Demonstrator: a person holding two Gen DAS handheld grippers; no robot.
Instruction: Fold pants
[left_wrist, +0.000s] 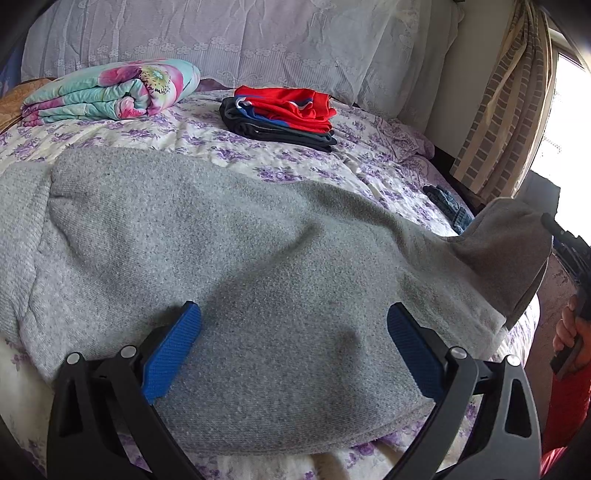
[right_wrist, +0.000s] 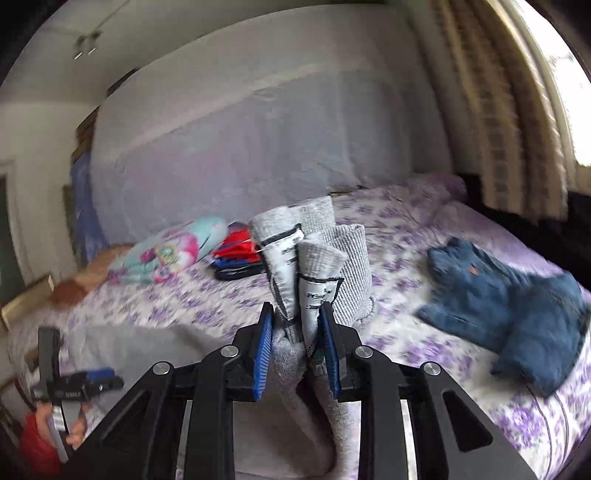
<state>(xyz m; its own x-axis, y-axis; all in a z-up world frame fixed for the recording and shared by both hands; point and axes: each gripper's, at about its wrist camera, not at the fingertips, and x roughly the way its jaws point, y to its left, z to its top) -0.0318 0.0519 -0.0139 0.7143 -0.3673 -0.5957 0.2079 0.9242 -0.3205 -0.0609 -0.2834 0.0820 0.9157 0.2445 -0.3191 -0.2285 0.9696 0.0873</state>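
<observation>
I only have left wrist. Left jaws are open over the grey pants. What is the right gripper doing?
Observer: The right gripper is shut on the grey pants, with a bunched end and its white care labels sticking up past the fingertips.
Operator: I see a scrap of blue cloth at the bed's right edge. What is it?
Observer: A crumpled pair of blue jeans lying on the purple floral bedspread, apart from the grey pants.
Operator: Is the left gripper touching the fabric?
Observer: From the right wrist, the left gripper shows at the lower left near the flat grey fabric; motion blur hides whether it touches.
</observation>
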